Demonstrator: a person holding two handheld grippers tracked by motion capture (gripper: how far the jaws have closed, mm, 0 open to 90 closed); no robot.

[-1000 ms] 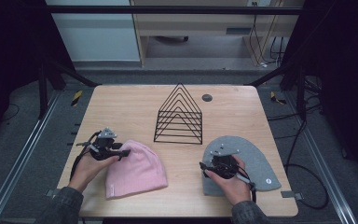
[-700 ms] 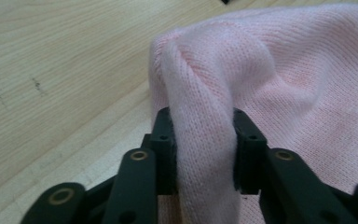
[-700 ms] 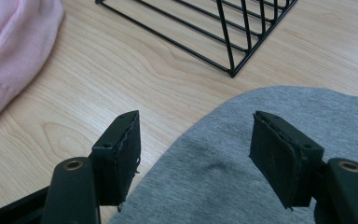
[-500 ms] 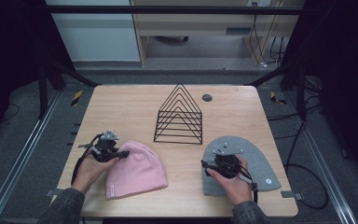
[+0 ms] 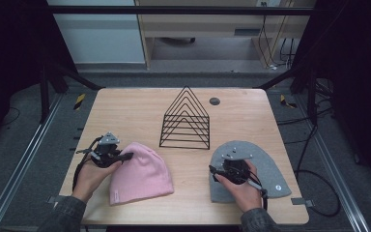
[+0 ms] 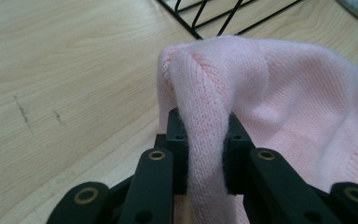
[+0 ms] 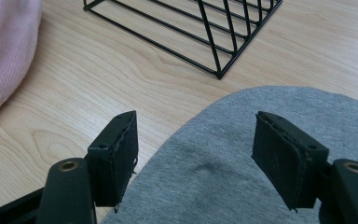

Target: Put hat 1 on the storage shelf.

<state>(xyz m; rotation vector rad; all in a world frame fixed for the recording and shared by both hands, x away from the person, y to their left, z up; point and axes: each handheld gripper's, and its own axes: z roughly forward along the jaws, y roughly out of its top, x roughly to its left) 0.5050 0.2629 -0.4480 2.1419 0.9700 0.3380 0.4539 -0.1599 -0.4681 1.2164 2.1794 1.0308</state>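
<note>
The desk [image 5: 140, 104] carries two knitted hats and a black wire rack [image 5: 185, 118] that stands between and behind them. The pink hat [image 5: 140, 176] lies flat on the near left part of the desk, and the grey hat [image 5: 265, 166] lies flat on the near right part. Both hats are apart from the rack, so the work seems to be at its beginning: one grip is made, nothing is lifted or moved to another place yet.

The left tool [image 5: 125, 156] has just been closing, and in the left gripper view its jaws now pinch a raised fold of the pink hat [image 6: 279, 102] at the rounded top. The right tool [image 7: 193, 161] hangs over the near edge of the grey hat [image 7: 223, 154] with its jaws wide apart; the pads do not press the cloth, so this hat remains to be taken.

In the high view the person's hand covers most of the right tool. The small label on the grey hat cannot be read. How deep the pink fold sits between the jaws cannot be judged.
</note>
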